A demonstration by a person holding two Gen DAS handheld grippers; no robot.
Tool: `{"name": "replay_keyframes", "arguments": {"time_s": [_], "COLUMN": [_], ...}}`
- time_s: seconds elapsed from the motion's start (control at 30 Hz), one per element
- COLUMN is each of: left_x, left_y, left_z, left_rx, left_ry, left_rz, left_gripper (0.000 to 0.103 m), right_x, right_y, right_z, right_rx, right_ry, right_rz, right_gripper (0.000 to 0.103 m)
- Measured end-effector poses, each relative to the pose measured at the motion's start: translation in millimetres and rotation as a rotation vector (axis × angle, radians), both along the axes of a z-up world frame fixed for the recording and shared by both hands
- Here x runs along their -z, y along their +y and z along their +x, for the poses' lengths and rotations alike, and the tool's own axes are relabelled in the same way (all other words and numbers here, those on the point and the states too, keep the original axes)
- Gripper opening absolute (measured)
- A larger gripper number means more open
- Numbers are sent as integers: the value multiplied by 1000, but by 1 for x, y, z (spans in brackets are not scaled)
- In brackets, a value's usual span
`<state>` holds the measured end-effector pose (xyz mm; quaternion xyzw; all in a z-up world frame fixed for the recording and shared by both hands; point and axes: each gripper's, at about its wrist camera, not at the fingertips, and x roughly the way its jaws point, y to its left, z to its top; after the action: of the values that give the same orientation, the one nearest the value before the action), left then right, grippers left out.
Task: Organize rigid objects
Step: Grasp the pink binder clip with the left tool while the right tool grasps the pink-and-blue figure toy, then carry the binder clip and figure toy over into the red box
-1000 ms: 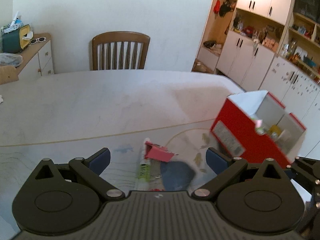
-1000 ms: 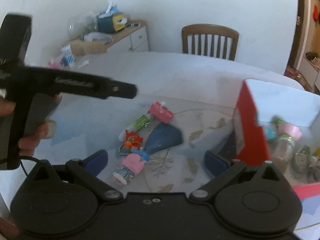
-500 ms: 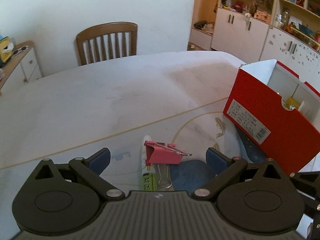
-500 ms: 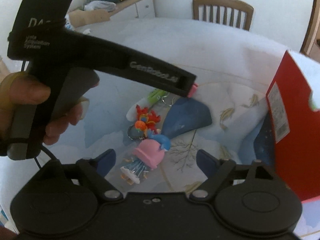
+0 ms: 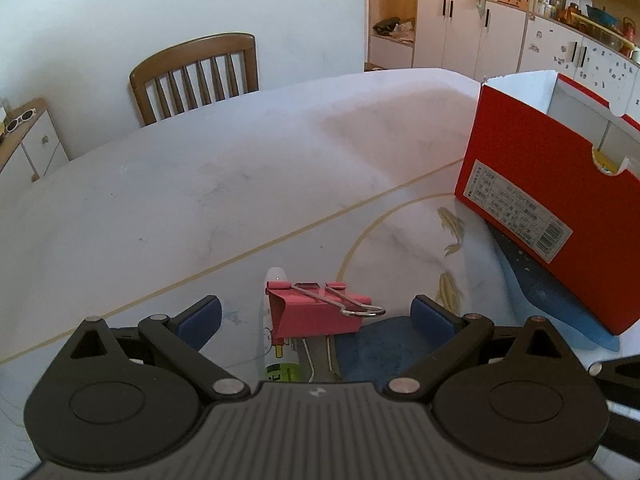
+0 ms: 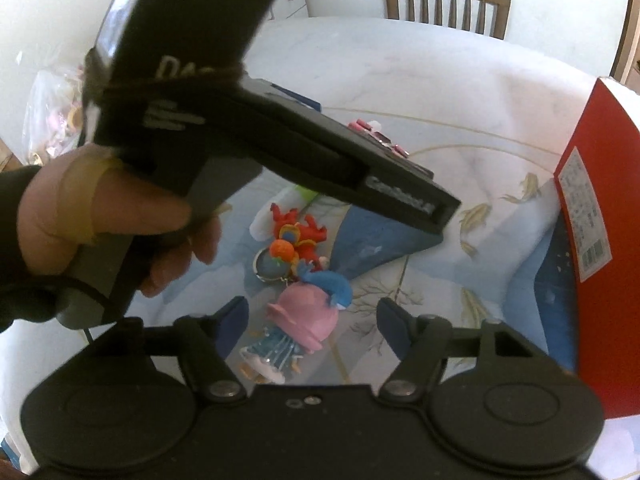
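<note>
A pink binder clip (image 5: 316, 314) lies on the table between the wide-apart blue pads of my left gripper (image 5: 316, 320), which is open and does not touch it. A white and green tube (image 5: 278, 344) lies under the clip, beside a dark blue patch (image 5: 384, 350). In the right wrist view a doll with a pink hat (image 6: 304, 320) lies between the pads of my right gripper (image 6: 312, 322); its jaws are closing and stand apart from the doll. A red and orange keychain figure (image 6: 298, 240) lies just beyond. A hand (image 6: 80, 216) holds the left gripper's body above them.
A red open box (image 5: 560, 200) with items inside stands on the table at the right, its side (image 6: 600, 248) close to the right gripper. A wooden chair (image 5: 196, 76) stands at the far table edge. White cupboards (image 5: 480, 36) line the back right wall.
Both grippers have come down and closer to the table. The binder clip now sits between the left pads. The right jaws have narrowed around the pink-hatted doll.
</note>
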<state>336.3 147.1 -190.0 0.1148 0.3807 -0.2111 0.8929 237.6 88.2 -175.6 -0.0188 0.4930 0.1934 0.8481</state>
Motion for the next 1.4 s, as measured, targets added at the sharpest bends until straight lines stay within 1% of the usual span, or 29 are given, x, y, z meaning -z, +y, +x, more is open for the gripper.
{"name": "replay_keyframes", "arguments": {"time_s": [0.17,0.23,0.3,0.37,0.4,0.43,0.5,0.53,0.77,1.0,1.13,1.17,1.3,1.4], "left_x": [5,7,9,9,8,8,8,7,4,-8,-14,-16,-24,-32], "left_y": [-6,-7,-7,-7,-7,-7,-8,-8,-3,4,7,8,12,13], "left_z": [0,0,2,2,2,2,2,1,1,-4,-8,-9,-16,-24], "left_rx": [-1,-7,-13,-21,-22,-21,-25,-26,-27,-34,-47,-53,-69,-68], "left_ry": [-5,-1,6,4,1,1,2,-3,8,-4,-6,-5,-3,-8], "left_rz": [29,42,44,40,41,40,43,43,18,-11,-22,-23,-35,-48], "left_gripper": [90,76,70,68,62,59,58,55,54,54,54,54,54,54], "right_x": [3,3,4,3,3,2,1,1,-1,-11,-19,-22,-30,-36], "right_y": [-4,-5,-6,-7,-8,-9,-10,-10,-15,-28,-38,-41,-50,-61], "right_z": [2,2,2,2,2,2,3,2,0,-4,-11,-13,-20,-28], "right_rx": [-1,-6,-8,-3,0,2,3,1,9,35,44,46,64,85], "right_ry": [10,9,6,6,5,5,9,7,12,3,-22,-28,-50,-64], "right_rz": [9,11,12,14,14,15,23,21,34,49,54,59,69,77], "right_gripper": [59,58,56,53,49,48,44,43,43,42,40,36,32,32]}}
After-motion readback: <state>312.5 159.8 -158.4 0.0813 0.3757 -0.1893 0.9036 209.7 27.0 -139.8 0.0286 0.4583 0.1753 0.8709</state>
